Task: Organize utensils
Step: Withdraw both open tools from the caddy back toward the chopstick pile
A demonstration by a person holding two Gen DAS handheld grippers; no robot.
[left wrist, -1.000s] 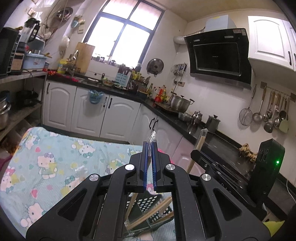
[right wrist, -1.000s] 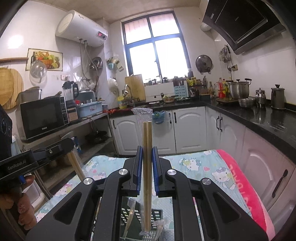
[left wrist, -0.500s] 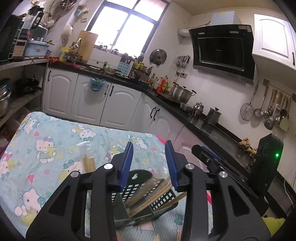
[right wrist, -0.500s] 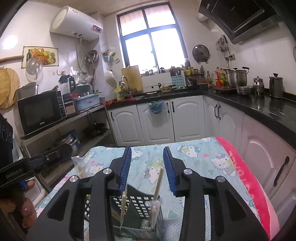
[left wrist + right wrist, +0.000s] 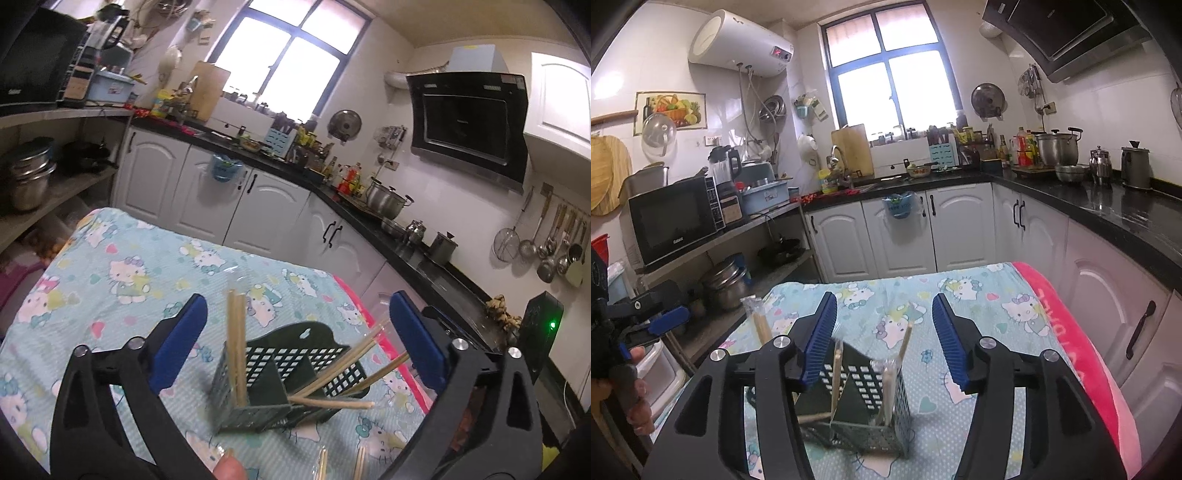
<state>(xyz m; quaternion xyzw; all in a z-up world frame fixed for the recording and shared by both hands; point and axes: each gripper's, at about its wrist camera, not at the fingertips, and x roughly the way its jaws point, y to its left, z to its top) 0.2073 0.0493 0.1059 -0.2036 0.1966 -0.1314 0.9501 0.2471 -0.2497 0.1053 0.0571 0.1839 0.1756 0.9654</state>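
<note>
- Chopsticks, a wrapped pair, stand at the left end of the dark green slotted caddy on the cartoon-cat cloth; they look steep and blurred, so I judge they may not be settled and could tip out over the low rim.
- The left gripper has its jaws opening, spread wide to either side of the caddy with nothing pressed between the pads; a careless pull-back could catch the upright pair with the left pad.
- Loose chopsticks fan out over the caddy's right side, one lying almost flat across the rim; a nudge from the right-hand pad could flick them onto the cloth.
- In the right wrist view the right gripper has its jaws opening too, empty, hovering above the caddy, where another wrapped pair stands in the near corner.
- The caddy is light and unheld, so any bump could slide or topple it.
- More chopsticks lie on the cloth at the near edge, not yet sorted.
- Readable writing: the microwave carries a small brand mark that reads roughly "Galanz"; the pink cloth edge shows pale lettering I cannot make out.
</note>
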